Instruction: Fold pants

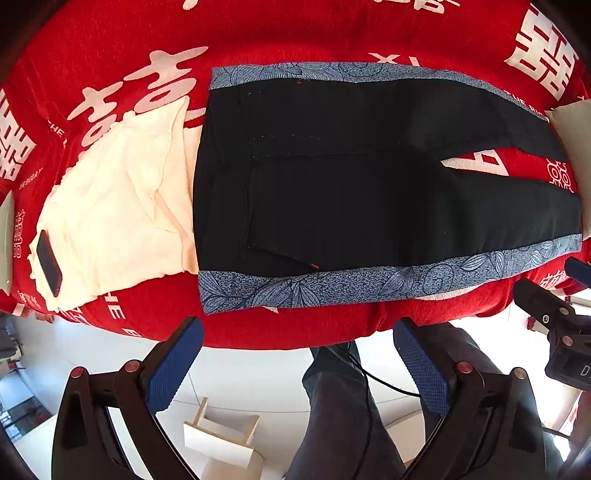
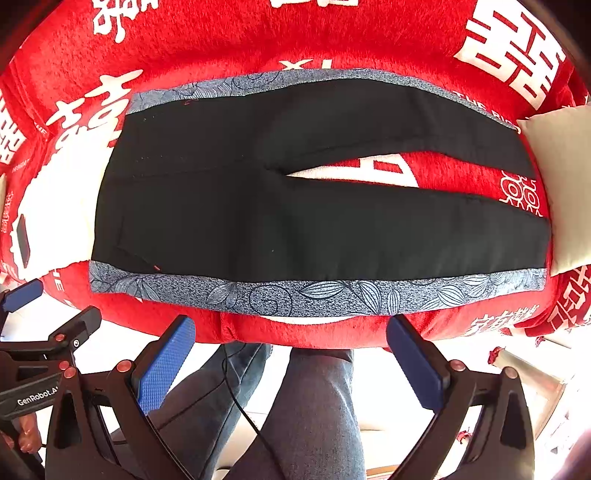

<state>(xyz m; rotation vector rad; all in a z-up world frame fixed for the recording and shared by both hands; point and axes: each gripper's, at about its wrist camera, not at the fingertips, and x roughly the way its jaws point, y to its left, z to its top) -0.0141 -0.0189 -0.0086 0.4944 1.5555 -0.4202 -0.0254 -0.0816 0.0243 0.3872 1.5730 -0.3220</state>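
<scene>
Black pants (image 1: 351, 192) with blue-grey leaf-patterned side stripes lie flat on a red blanket, waist to the left, both legs stretched to the right with a narrow gap between them. They also show in the right wrist view (image 2: 295, 214). My left gripper (image 1: 297, 332) is open and empty, held off the near edge of the bed below the pants' near stripe (image 1: 369, 284). My right gripper (image 2: 290, 328) is open and empty, just short of the near stripe (image 2: 314, 293). The right gripper also shows at the right edge of the left wrist view (image 1: 554, 314).
The red blanket (image 1: 295, 33) with white characters covers the bed. A cream garment (image 1: 118, 206) lies left of the waist with a dark phone (image 1: 48, 256) on it. A beige pillow (image 2: 561, 184) sits at the leg ends. A wooden stool (image 1: 221, 435) and the person's legs (image 2: 314, 406) are below.
</scene>
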